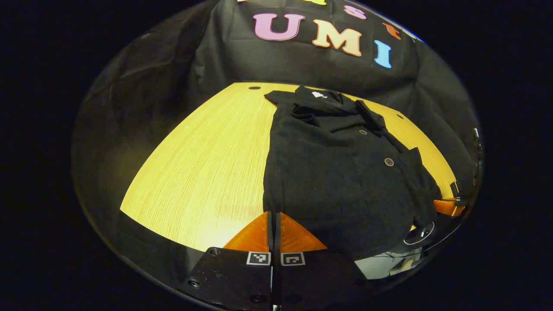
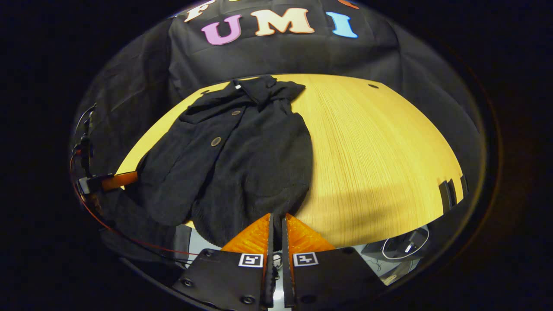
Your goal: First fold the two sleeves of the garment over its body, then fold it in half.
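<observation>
Right at your lens the left gripper (image 1: 274, 224) pinches the garment (image 1: 341, 172) at its near hem, and the right gripper (image 2: 276, 226) clamps the hem's other corner. The garment lies along the counter (image 2: 380, 151), both sleeves seemingly folded in. Only the halving looks left, by my read.
</observation>
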{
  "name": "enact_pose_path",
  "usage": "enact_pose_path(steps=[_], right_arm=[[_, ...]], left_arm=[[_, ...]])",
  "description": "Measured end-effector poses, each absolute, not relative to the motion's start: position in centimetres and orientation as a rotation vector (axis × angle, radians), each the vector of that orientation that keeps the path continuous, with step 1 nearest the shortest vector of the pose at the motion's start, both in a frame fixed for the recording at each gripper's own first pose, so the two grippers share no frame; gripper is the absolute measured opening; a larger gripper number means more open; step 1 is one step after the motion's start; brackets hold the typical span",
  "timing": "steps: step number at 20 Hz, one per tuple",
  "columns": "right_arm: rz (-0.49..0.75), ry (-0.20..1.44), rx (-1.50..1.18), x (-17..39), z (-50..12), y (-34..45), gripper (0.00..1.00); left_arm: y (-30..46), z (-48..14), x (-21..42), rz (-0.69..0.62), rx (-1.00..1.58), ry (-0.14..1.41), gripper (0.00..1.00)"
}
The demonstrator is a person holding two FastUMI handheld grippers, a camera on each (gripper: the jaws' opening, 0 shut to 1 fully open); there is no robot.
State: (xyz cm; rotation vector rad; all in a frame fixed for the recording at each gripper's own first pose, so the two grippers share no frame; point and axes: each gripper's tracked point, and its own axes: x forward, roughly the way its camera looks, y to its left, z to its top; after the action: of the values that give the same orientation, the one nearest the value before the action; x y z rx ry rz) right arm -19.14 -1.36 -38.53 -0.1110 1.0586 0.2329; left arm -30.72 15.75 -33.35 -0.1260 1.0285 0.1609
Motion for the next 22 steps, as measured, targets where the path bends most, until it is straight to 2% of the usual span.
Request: enact_pose_path(steps=[6,16,22], right_arm=[[0.359,0.966,-0.112,-16.6,-34.4,0.0,0.11],[0.444,0.792,-0.035,-7.9,-27.2,4.4,0.11],[0.434,0.7,-0.016,-0.8,-23.9,6.8,0.11]], left_arm=[[14.8,-29.2,-27.7,0.2,-0.144,0.963,0.0],[13.8,-24.1,-18.0,0.144,-0.176,0.854,0.0],[15.9,-23.3,-11.5,0.132,-0.182,0.793,0.0]])
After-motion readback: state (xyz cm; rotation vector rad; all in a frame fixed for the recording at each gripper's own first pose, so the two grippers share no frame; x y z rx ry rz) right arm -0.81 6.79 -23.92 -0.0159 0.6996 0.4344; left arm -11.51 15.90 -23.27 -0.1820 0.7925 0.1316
